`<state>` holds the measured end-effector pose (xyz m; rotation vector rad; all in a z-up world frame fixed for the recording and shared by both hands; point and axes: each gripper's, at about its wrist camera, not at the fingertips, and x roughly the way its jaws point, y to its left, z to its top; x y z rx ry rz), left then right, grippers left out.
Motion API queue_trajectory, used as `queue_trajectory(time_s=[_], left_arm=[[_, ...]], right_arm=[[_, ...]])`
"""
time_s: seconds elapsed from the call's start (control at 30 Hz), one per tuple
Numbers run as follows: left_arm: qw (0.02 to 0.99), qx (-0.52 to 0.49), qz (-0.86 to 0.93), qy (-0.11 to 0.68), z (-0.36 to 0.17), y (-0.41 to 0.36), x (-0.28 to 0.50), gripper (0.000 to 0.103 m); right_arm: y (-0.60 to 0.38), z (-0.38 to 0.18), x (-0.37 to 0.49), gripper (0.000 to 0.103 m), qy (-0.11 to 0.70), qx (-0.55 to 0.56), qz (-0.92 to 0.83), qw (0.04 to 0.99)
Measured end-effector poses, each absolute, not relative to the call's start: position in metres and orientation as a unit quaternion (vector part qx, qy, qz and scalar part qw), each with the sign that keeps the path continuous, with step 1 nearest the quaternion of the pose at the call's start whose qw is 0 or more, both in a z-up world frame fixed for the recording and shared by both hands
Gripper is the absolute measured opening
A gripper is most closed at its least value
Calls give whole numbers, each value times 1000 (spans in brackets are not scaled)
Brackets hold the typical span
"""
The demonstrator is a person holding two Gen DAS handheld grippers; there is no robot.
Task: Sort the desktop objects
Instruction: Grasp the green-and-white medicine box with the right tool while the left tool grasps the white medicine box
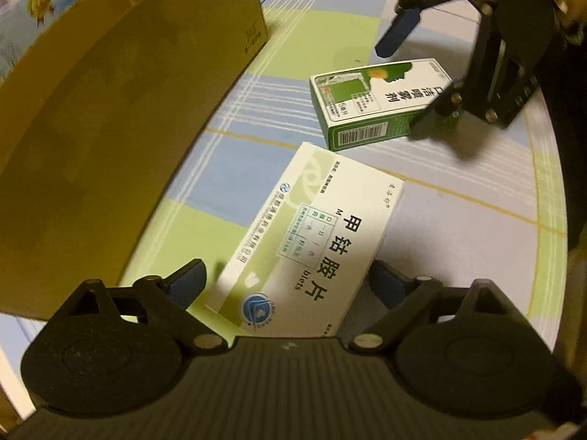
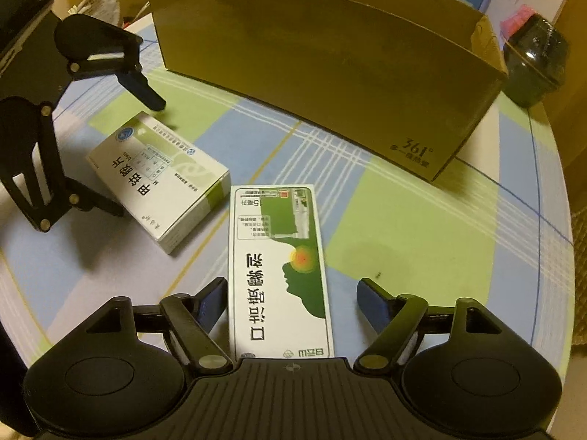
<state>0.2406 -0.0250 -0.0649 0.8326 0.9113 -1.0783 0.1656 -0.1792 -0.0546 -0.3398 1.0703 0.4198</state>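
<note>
Between my right claw (image 2: 290, 302), spread wide and gripping nothing, lies the green spray box (image 2: 279, 271), its long axis running straight ahead toward the cardboard box (image 2: 330, 73) at the table's far edge, one pad (image 2: 212, 302) touching its side. My left claw (image 1: 290, 278) is likewise unclenched astride the white tablet box (image 1: 312, 242), angled toward the same carton. Both packs lie flat mid-table (image 2: 422, 227), just beside each other; nothing blocks either lift.
</note>
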Motion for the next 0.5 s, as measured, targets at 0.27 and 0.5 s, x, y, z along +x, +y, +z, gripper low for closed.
queue_trajectory(time_s=[0.27,0.5], left_arm=[[708,285,-451,463,-66,-14,231,72],[736,260,-390,488,-62,-17,205,68]], right_arm=[[-175,-56,168,75,509,-154,203,822],[-180,-57,164,65,515,-136,189,825]])
